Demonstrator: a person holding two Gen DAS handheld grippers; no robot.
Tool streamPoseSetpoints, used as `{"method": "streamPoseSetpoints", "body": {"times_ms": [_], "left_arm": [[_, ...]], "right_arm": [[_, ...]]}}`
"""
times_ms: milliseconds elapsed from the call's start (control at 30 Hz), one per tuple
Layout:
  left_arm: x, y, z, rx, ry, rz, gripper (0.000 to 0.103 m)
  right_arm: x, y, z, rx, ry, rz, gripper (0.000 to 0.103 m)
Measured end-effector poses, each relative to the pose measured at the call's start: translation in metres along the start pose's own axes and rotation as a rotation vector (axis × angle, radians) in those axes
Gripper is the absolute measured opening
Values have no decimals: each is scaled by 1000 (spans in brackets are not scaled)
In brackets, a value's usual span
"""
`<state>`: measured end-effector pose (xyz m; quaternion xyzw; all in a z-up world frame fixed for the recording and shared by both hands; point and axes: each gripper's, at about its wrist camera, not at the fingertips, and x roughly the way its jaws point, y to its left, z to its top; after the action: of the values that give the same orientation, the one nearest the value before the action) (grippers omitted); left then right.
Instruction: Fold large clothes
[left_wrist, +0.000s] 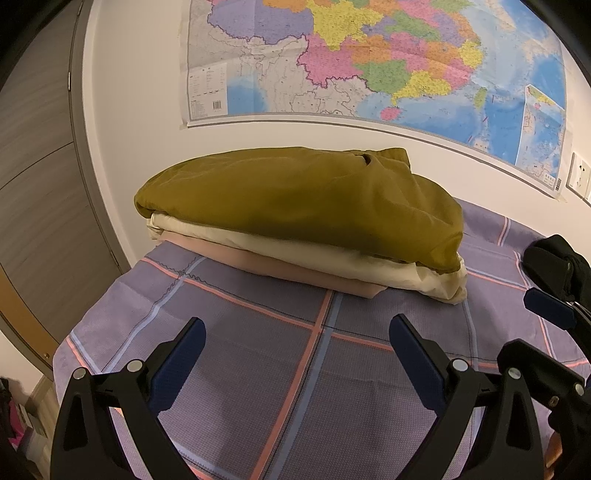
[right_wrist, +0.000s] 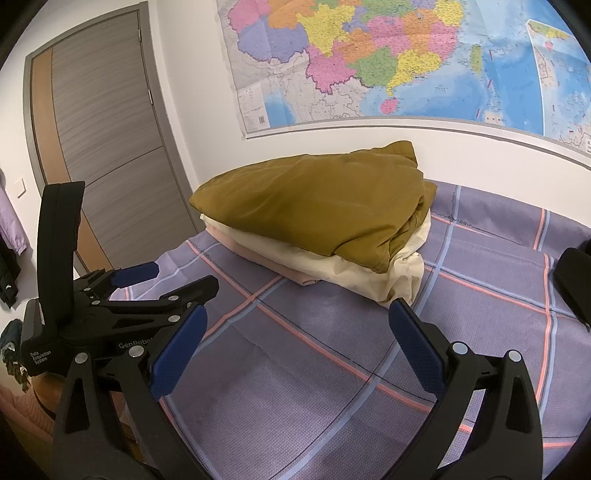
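A stack of folded clothes lies on the bed by the wall: an olive-green garment (left_wrist: 295, 199) on top, a cream one (left_wrist: 332, 258) under it, and a pink one (left_wrist: 280, 271) at the bottom. The same olive garment (right_wrist: 314, 206) tops the pile in the right wrist view. My left gripper (left_wrist: 297, 325) is open and holds nothing, a short way in front of the stack. The right gripper (right_wrist: 298, 312) is open too, nothing between its fingers, just short of the cream layer's near corner. The left gripper (right_wrist: 177, 280) shows beside it on the left.
A purple plaid sheet (left_wrist: 258, 369) covers the bed. A large map (right_wrist: 406, 55) hangs on the wall behind the stack. A grey door (right_wrist: 103, 147) stands at the left. A dark object (right_wrist: 570, 280) lies at the sheet's right edge. Clothes hang at the far left (right_wrist: 11, 229).
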<state>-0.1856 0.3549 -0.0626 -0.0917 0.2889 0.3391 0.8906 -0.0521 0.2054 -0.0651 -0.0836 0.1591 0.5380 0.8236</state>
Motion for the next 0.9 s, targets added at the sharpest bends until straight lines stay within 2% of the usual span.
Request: {"method": "streamPoseSetpoints", "body": {"times_ms": [900], "left_arm": [[5, -7, 2, 19, -4, -14, 96]], "right_arm": [[2, -6, -1, 20, 3, -5, 97]]}}
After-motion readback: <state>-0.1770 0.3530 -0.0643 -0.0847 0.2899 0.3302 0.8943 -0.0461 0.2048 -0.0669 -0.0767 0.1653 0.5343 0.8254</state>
